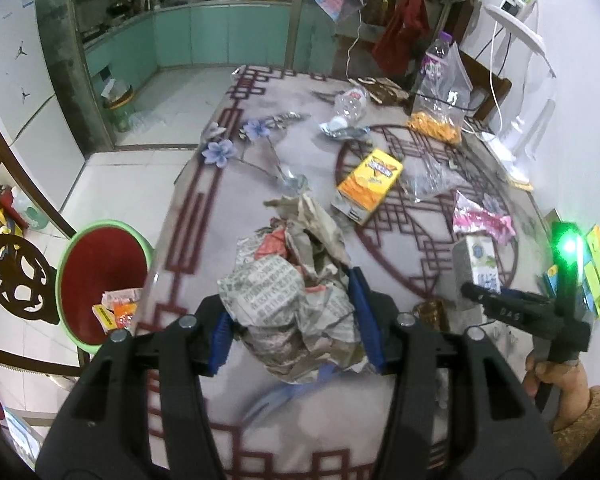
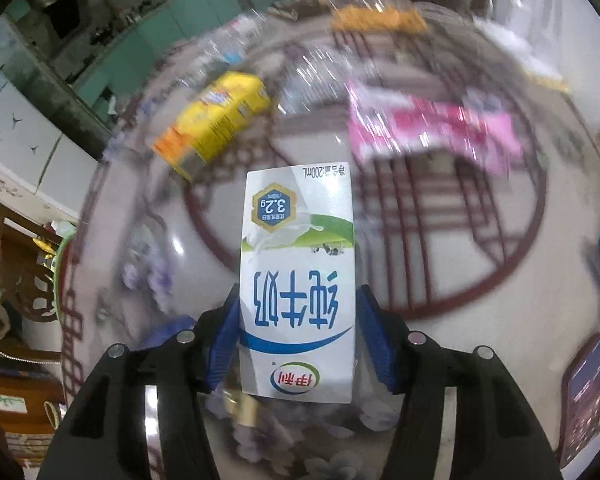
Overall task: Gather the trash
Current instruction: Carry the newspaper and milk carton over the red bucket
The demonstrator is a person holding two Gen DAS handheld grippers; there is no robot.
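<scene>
Two tools gripping trash above the bench: left tool (image 1: 292, 320) clenching crumpled newspaper (image 1: 288, 280) near the bench's left edge, beside the green bin (image 1: 100, 280); right tool (image 2: 296, 336) pinching a milk carton (image 2: 298, 280) over the bench's right part.

blurred: pink wrapper (image 2: 432, 128) | yellow box (image 2: 216, 120)

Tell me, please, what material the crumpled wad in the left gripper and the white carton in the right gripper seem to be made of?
Crumpled wad: thin matte newsprint, by its printed columns and sharp creases. White carton: probably coated paperboard, smooth and slightly glossy, with crisp flat printed faces and straight edges.
</scene>
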